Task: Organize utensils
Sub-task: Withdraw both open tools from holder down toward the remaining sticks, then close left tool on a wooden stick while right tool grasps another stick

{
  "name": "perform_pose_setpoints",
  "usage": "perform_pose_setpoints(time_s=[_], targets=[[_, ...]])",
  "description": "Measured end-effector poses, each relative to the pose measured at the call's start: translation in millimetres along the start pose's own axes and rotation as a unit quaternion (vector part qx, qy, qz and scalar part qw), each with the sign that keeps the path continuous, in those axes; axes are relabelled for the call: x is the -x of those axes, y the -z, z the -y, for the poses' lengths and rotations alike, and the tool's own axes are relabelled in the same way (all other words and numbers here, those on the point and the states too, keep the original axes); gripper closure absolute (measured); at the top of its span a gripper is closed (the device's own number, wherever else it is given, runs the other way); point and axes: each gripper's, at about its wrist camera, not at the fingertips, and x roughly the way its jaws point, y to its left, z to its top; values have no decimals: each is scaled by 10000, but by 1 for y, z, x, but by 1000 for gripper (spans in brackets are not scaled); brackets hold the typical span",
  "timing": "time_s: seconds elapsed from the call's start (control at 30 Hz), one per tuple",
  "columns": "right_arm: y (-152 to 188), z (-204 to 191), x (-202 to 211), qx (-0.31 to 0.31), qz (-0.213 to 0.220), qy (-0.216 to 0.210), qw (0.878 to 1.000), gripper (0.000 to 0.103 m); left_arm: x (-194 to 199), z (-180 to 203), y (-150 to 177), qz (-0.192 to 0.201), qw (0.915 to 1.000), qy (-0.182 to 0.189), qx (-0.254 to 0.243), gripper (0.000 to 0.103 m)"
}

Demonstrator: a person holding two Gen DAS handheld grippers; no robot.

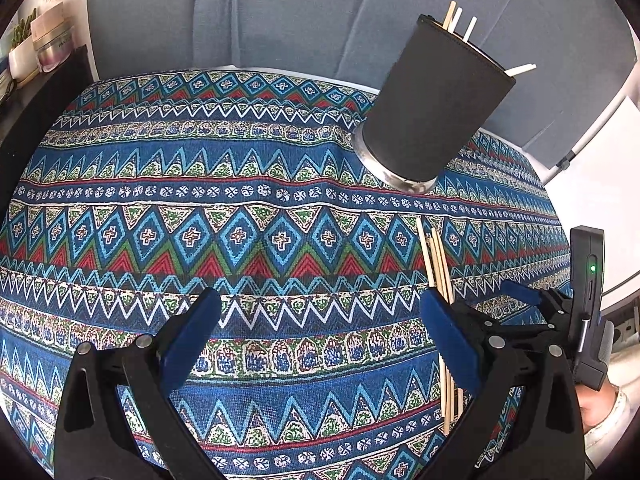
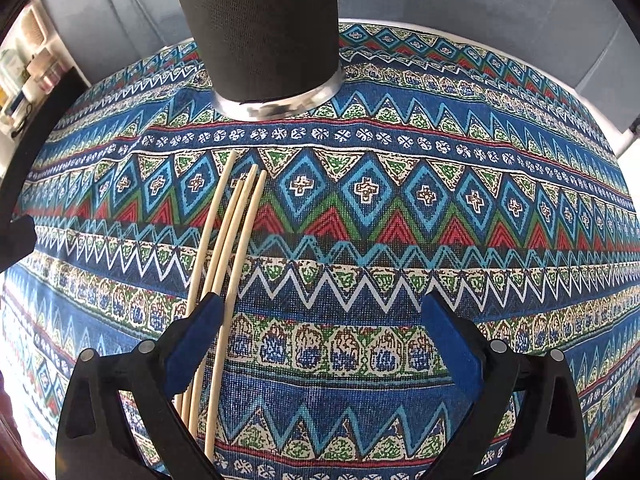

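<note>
Patterned cloth [image 2: 360, 248] in blue, red and green covers the counter, with grey upholstery behind. Loose chopsticks [image 2: 228, 232], pale wood, lie bunched together flat on the cloth, their far tips pointing toward the holder; four can be counted in the right wrist view. Judged light, stiff and smooth, they are likely to roll or slip, and lying flush with the cloth they give little to catch. A hold across the middle of the bunch seems soundest. The right gripper [image 2: 320, 344] has its jaws spread wide and holds nothing; its left finger sits over the bunch. The left gripper [image 1: 320, 340], jaws likewise wide and empty, hovers just beside them. Beyond stands the holder [image 1: 430, 108], a metal cup in a black sleeve, upright, with several chopstick ends [image 1: 468, 30] already projecting from its mouth.
</note>
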Motion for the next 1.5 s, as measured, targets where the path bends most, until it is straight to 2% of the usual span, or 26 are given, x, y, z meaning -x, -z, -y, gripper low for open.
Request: perform_pose_setpoints(time_s=[0.13, 0.3, 0.5, 0.53, 0.6, 0.67, 0.7, 0.73, 0.77, 0.93, 1.07, 1.23, 1.5], targets=[[-3, -12, -3, 325, -33, 242, 9992, 8, -10, 9, -3, -178, 9998, 25, -34, 6], [0, 8, -2, 3, -143, 180, 9997, 9, -23, 22, -5, -435, 9989, -40, -163, 6], [8, 36, 2, -109, -237, 198, 9995, 10, -35, 38, -3, -561, 9980, -2, -305, 6], [9, 40, 4, -91, -226, 171, 9996, 13, -37, 41, -2, -602, 9977, -17, -321, 6], [10, 45, 9, -38, -186, 151, 9997, 24, -42, 44, -1, -695, 9970, -53, -331, 6], [11, 47, 13, 49, -174, 125, 9998, 46, -47, 48, 0, -791, 9962, -80, -342, 6], [11, 46, 15, 106, -175, 106, 9997, 52, -50, 49, 1, -846, 9958, -120, -333, 6], [11, 46, 17, 172, -172, 92, 9997, 63, -53, 50, 1, -915, 9952, -140, -321, 6], [11, 44, 19, 244, -167, 73, 9995, 70, -57, 52, 1, -1016, 9942, -182, -304, 6], [12, 39, 23, 450, -140, 80, 9989, 88, -66, 60, -2, -1203, 9923, -205, -212, 6], [21, 34, 27, 663, -143, 182, 9975, 94, -77, 70, -5, -1354, 9894, -430, -284, 6], [37, 25, 31, 1309, -48, 501, 9901, 98, -86, 83, -7, -1493, 9851, -797, -315, 6], [40, 30, 33, 1259, -49, 357, 9914, 98, -105, 106, -8, -1616, 9771, -1289, -495, 4]])
